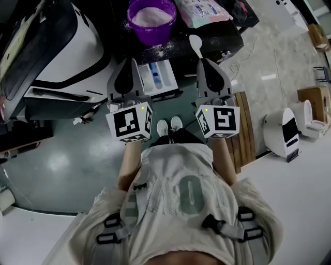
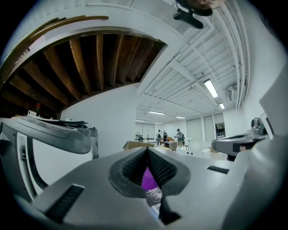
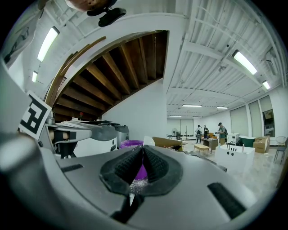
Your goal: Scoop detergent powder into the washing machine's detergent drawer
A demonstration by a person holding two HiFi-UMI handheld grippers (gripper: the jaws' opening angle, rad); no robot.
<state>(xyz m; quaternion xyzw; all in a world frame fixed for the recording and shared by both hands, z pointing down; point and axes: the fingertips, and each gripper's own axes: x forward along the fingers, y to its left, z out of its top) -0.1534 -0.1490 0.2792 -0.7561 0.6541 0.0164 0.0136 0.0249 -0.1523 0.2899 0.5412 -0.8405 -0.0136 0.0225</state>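
A purple bowl of pale powder stands on a dark top that is dusted with spilled powder. Just below it the white detergent drawer is pulled out, with a blue insert showing. My right gripper is shut on the handle of a white spoon. The spoon's empty bowl points up toward the purple bowl. My left gripper is shut with nothing in it, beside the drawer's left side. In the right gripper view the spoon sticks out past the right gripper, with the purple bowl behind. The left gripper shows purple through a gap.
The white and black washing machine fills the left. A pink detergent bag lies right of the bowl. Wooden slats, a white device and cardboard boxes sit to the right. The person's shoes stand below the drawer.
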